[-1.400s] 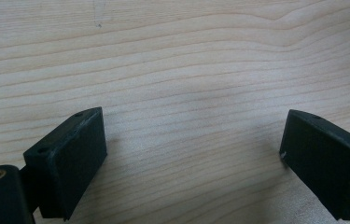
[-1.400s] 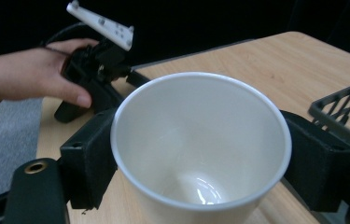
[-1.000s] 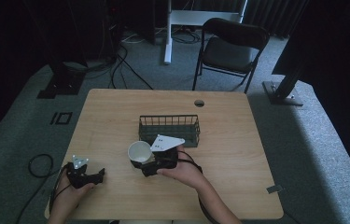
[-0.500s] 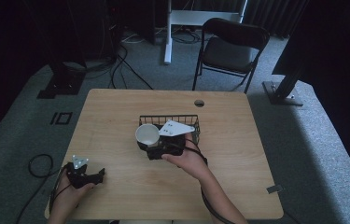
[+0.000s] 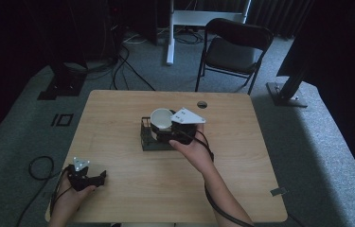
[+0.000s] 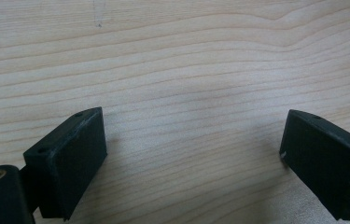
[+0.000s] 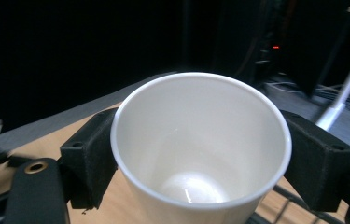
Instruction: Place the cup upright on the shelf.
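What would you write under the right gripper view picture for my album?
An empty white paper cup held between the right gripper's two black jaws, above a wire basket on the wooden table.

A light wooden worktop (image 5: 118, 118) stands on grey carpet (image 5: 322, 156) in a dim room. At 12 o'clock beyond it sits a black folding chair (image 5: 234, 49), with a white stand leg (image 5: 169, 33) beside it. Black cables (image 5: 128, 61) trail at 11 o'clock. A dark stand base (image 5: 284, 92) rests at 2 o'clock.
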{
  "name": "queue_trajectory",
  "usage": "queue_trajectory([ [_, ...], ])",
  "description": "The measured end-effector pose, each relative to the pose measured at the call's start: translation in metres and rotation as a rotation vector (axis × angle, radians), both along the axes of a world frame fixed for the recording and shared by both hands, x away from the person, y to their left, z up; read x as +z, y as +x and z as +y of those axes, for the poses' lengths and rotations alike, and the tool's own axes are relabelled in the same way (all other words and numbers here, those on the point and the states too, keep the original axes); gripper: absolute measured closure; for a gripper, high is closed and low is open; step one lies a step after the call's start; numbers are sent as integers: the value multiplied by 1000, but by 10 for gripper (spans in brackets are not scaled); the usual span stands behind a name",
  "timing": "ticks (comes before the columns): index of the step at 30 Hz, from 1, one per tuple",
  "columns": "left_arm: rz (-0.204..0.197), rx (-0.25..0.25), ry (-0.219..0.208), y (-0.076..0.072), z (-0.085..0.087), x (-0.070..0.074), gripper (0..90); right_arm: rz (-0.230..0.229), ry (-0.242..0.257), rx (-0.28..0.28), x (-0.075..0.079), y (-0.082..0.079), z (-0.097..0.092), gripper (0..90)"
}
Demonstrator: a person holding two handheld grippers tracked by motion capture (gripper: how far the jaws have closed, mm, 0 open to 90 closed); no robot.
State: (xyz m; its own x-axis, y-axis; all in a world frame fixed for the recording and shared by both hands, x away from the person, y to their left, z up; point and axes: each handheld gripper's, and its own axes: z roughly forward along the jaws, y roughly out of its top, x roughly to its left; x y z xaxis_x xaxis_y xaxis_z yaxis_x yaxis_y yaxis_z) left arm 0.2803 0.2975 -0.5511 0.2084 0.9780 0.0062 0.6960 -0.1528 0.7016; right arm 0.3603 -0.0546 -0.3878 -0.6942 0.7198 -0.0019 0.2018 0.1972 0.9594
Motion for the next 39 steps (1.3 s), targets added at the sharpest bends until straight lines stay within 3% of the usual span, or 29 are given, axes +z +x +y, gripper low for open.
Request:
queue_trajectory([
  [8, 0, 0, 0, 0, 0, 0, 76, -21, -15, -131, -3, 14, -8, 191],
  [14, -1, 1, 0, 0, 0, 0, 76, 15, -44, -192, -14, 28, -15, 191],
  [27, 0, 0, 0, 0, 0, 0, 76, 80, -61, -267, -42, 46, -23, 191],
  [39, -1, 0, 0, 0, 0, 0, 76, 112, -83, -285, -61, 53, -25, 190],
])
